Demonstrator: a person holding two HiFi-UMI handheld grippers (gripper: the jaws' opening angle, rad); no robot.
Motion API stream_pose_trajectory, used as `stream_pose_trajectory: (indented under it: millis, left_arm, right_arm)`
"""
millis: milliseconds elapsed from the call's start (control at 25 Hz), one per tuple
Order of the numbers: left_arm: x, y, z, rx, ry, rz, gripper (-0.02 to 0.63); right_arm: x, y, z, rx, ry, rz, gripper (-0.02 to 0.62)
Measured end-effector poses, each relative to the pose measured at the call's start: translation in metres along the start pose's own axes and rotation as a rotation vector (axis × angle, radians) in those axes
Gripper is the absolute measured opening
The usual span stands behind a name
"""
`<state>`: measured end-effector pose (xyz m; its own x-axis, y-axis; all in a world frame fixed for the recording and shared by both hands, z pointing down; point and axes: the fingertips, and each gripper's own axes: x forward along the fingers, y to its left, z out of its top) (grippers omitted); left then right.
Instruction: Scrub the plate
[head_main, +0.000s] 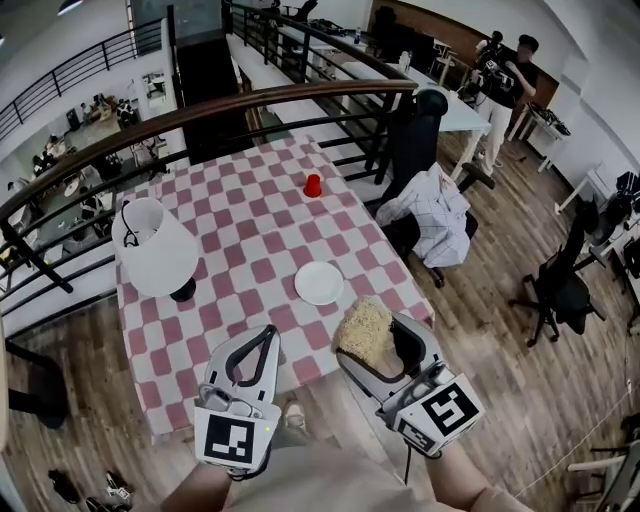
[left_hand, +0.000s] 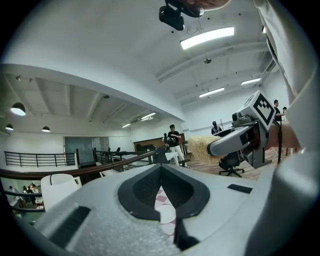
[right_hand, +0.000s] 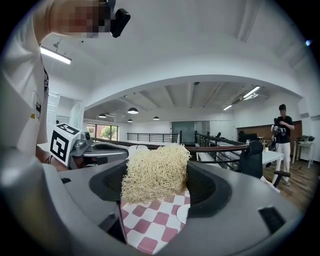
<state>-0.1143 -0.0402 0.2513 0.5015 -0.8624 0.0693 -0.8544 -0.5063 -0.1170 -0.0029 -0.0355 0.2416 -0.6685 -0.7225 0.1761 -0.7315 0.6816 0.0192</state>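
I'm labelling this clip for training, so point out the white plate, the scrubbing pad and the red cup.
white plate (head_main: 319, 283): head view, centre of its face.
scrubbing pad (right_hand: 155, 172): right gripper view, middle of its straw-coloured fibres.
red cup (head_main: 313, 186): head view, its side wall.

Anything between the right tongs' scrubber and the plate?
Nothing visible. The plate lies on bare cloth just beyond the scrubber; the red cup stands farther back, the lamp off left.

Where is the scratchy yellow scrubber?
In the head view, the scrubber is lower right, gripped in the right claw, close to the white plate.
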Motion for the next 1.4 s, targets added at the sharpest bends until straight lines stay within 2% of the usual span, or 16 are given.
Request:
stream_pose_trajectory:
  millis: [120, 360, 1080, 1400]
  left_arm:
    - [0.013, 0.022, -0.004, -0.015, 0.010, 0.003, 0.015]
    - [0.037, 0.043, -0.003, 0.014, 0.010, -0.011, 0.014]
    - [0.085, 0.015, -0.025, -0.012, 0.095, 0.041, 0.015]
    - [0.129, 0.030, -0.057, -0.018, 0.137, 0.047, 0.015]
  right_arm:
    - [0.020, -0.010, 0.007, -0.007, -0.013, -0.019, 0.344]
    - [0.050, -0.025, 0.012, -0.005, -0.017, -0.017, 0.344]
    - [0.057, -0.083, -0.027, 0.044, 0.024, 0.060, 0.344]
    - [0.105, -0.114, -0.061, 0.070, 0.057, 0.073, 0.344]
